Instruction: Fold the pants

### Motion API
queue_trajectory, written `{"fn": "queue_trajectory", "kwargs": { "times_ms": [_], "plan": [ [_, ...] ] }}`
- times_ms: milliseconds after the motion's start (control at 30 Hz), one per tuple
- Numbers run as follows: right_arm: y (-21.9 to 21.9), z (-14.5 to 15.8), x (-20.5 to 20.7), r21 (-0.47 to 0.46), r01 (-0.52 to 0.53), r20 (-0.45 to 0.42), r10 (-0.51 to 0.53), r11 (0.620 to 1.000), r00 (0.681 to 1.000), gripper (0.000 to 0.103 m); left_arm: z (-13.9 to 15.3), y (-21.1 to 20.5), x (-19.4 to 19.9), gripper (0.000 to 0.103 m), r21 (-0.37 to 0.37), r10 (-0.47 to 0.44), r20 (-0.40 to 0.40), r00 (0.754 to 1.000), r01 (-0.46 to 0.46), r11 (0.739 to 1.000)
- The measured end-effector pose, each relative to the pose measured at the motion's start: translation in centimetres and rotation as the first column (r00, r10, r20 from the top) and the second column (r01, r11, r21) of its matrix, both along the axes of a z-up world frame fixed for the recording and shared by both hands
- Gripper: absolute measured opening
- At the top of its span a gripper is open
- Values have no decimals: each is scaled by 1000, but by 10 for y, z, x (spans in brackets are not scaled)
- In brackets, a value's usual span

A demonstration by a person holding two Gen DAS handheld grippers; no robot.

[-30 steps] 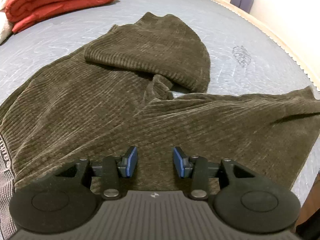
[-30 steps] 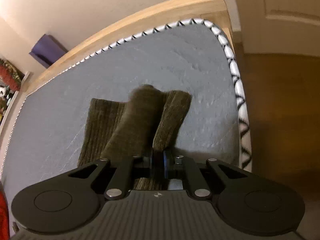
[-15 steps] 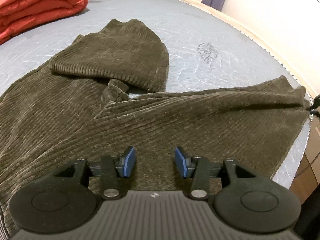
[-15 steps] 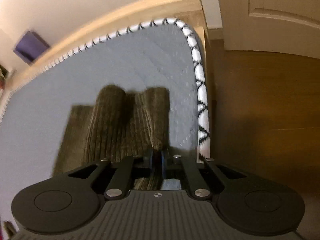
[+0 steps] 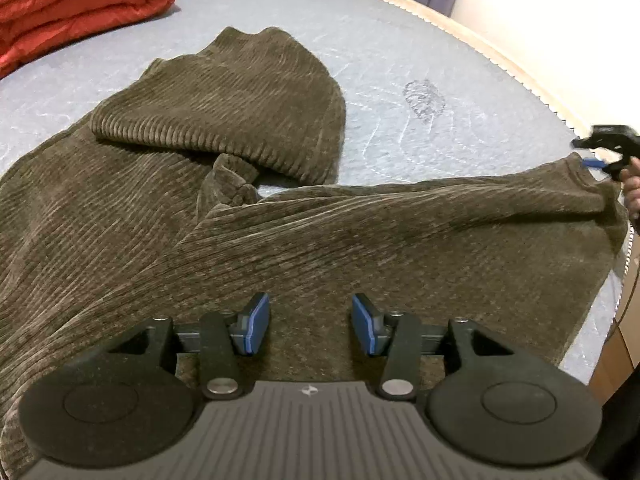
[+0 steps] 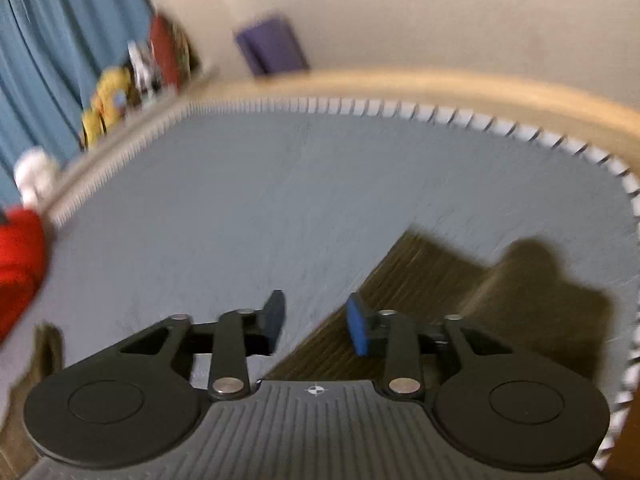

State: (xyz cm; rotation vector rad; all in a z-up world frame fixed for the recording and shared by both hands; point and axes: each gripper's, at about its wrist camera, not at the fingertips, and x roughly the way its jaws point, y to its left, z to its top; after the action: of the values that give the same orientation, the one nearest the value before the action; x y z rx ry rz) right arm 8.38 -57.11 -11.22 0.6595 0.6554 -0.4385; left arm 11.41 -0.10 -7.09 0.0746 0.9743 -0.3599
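Observation:
Dark olive corduroy pants point(image 5: 280, 216) lie spread on a grey-blue mattress point(image 5: 400, 60). One leg is folded back on itself at the far left; the other stretches right to the mattress edge. My left gripper point(image 5: 306, 324) is open and empty, low over the near leg. My right gripper point(image 6: 316, 322) is open and empty, just above the leg's end point(image 6: 460, 292); the view is blurred. It also shows at the far right of the left wrist view point(image 5: 600, 156), beside the hem.
A folded red duvet point(image 5: 72, 4) lies at the back left. A wooden bed frame point(image 6: 400, 84) runs along the wall, with a purple object point(image 6: 272, 46) behind. Toys point(image 6: 120, 96) and blue curtains stand far left. The mattress edge point(image 5: 616, 296) is close on the right.
My right gripper has opened and let go of the pant leg's hem, then swung left toward the bed. The leg now lies flat. My left gripper stays open, shifted slightly.

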Motion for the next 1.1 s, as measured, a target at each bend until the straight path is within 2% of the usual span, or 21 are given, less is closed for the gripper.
{"fn": "queue_trajectory", "kwargs": {
  "times_ms": [100,167,267,300,367,400,467,500,533,633,667,700,800,900,933,967,1000,1067,1100],
  "plan": [
    [3,-29,35,-3,49,-158,-49,999,986,51,-2,4,4,51,-1,15,-6,1000,-15,1000],
    [15,-26,48,-107,61,-178,-80,992,981,50,-1,7,7,51,-3,22,-7,1000,-22,1000],
    [23,-29,67,-235,114,-272,-178,965,946,13,-2,9,10,51,-4,24,-7,1000,-24,1000],
    [24,-29,69,-254,124,-277,-195,959,941,6,-2,9,12,51,-4,22,-6,1000,-22,1000],
    [24,-24,71,-246,173,-241,-233,954,942,5,-2,8,14,51,-9,16,-4,1000,-16,1000],
    [24,-18,73,-250,199,-194,-250,948,949,4,-1,8,15,51,-15,12,-2,1000,-12,1000],
    [23,-2,78,-285,213,-39,-234,935,972,4,-1,6,16,51,-33,-1,4,1000,2,999],
    [21,3,81,-298,190,7,-197,935,980,4,0,5,15,51,-47,-14,7,1000,14,999],
    [19,3,88,-287,162,15,-165,944,986,5,0,3,14,51,-58,-29,8,1000,30,998],
    [9,-20,105,-223,103,-106,-129,969,986,7,1,-4,9,51,-76,-82,16,996,83,994],
    [6,-27,103,-205,111,-132,-139,973,981,13,2,-7,6,51,-80,-101,22,995,103,991],
    [3,-31,97,-191,124,-140,-153,974,978,27,3,-10,4,51,-87,-123,28,992,125,988],
    [-7,-14,65,-187,185,-80,-202,965,976,48,6,-21,-5,51,-115,-187,37,982,190,975],
    [-32,3,29,-259,278,-24,-294,925,956,50,3,-33,-15,51,-143,-258,17,966,258,956],
    [-48,-1,18,-253,301,-12,-314,919,949,50,-2,-38,-17,51,-143,-285,-6,958,281,949],
    [-60,-2,5,-233,325,-4,-335,917,942,50,-10,-44,-20,51,-120,-317,-50,947,310,943],
    [-69,-3,-8,-212,342,-8,-352,915,936,50,-21,-51,-23,50,-62,-343,-101,934,338,939],
    [-87,-13,-38,-174,376,-43,-389,910,920,50,-21,-61,-37,50,19,-385,-52,921,386,922],
    [-96,-20,-49,-159,385,-65,-399,909,915,50,-18,-63,-39,51,20,-381,-52,923,382,924]
  ]
}}
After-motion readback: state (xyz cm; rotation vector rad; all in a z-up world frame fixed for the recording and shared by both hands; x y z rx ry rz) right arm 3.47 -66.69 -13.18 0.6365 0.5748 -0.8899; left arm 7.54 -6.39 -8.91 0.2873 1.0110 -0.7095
